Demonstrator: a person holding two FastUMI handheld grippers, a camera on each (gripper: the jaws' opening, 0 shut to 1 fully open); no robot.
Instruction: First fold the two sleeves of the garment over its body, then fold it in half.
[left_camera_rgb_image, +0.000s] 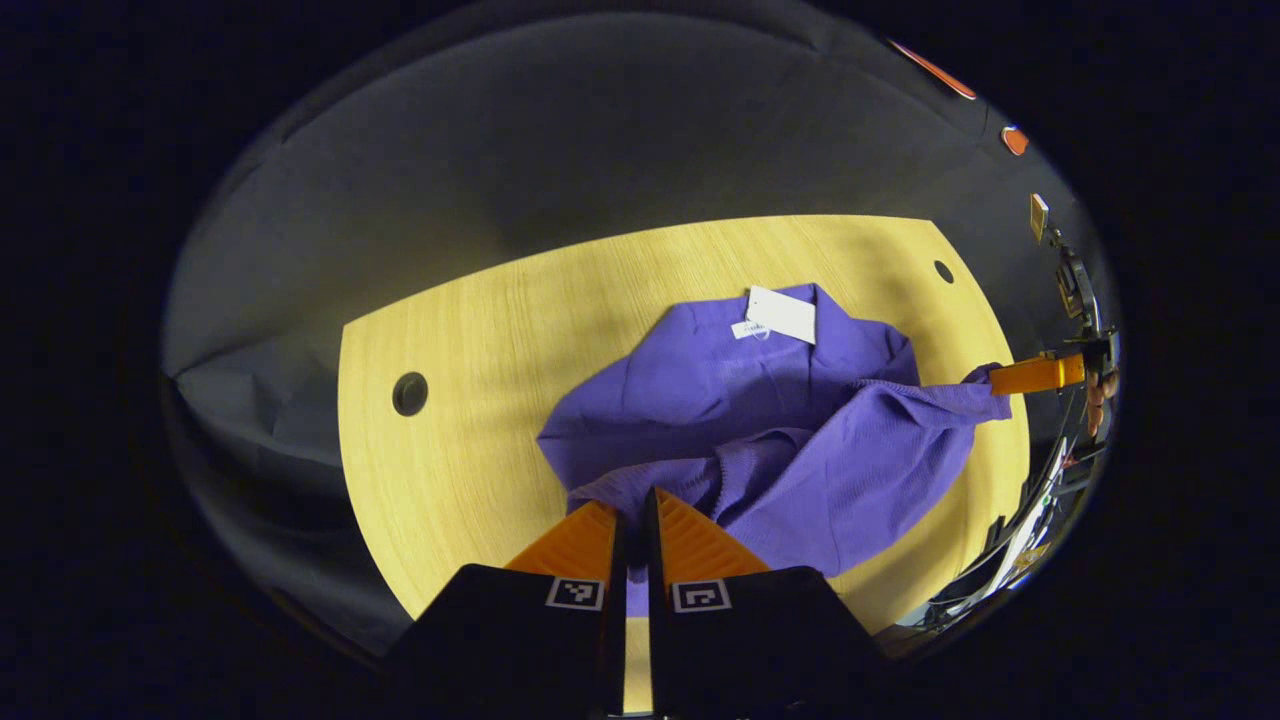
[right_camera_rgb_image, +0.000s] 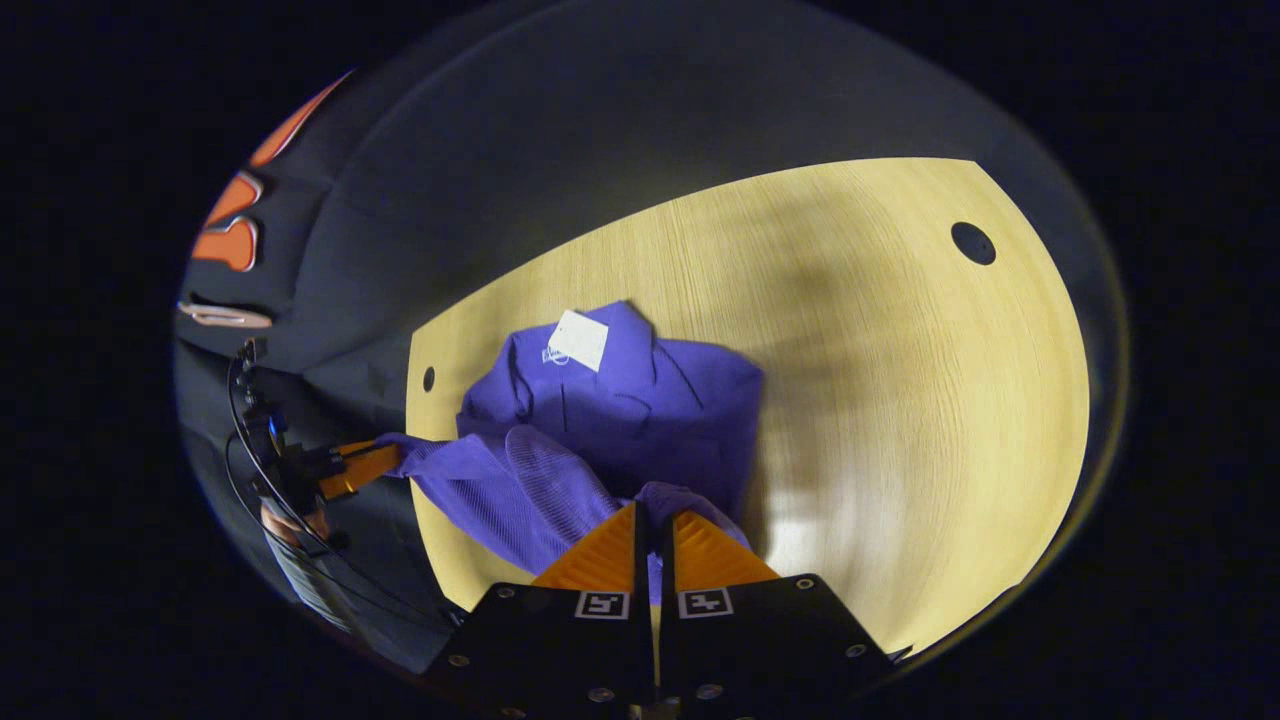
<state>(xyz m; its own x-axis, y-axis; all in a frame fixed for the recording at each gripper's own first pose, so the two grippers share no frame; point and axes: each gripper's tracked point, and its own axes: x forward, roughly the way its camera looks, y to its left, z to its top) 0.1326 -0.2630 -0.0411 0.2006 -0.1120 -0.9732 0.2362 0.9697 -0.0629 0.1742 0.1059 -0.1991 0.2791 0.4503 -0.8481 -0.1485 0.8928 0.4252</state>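
The purple knitted garment lay on the pale wood-grain desk, its collar end with a white paper tag pointing away from both cameras and its hem end lifted toward them. The left tongs were nearly closed, pinching one hem corner; in the left gripper view purple cloth showed in the narrow slit between the fingers. The right tongs were likewise drawn close together on the other hem corner, cloth bunched at their tips. Each view also caught the other tongs off to the side, with a length of fabric stretched across to them, so the hem edge ran roughly crosswise between the two hands and hung above the desk. The garment's long axis ran from that held hem straight ahead to the tagged collar. Judged from this, the sleeves looked already turned in over the body, and the step in hand was the fold in half: both hems would need to travel forward, away from the holder, to land near the collar. Neither hand was clearly nearer the collar. No container was seen; dark round holes sat in the desk.
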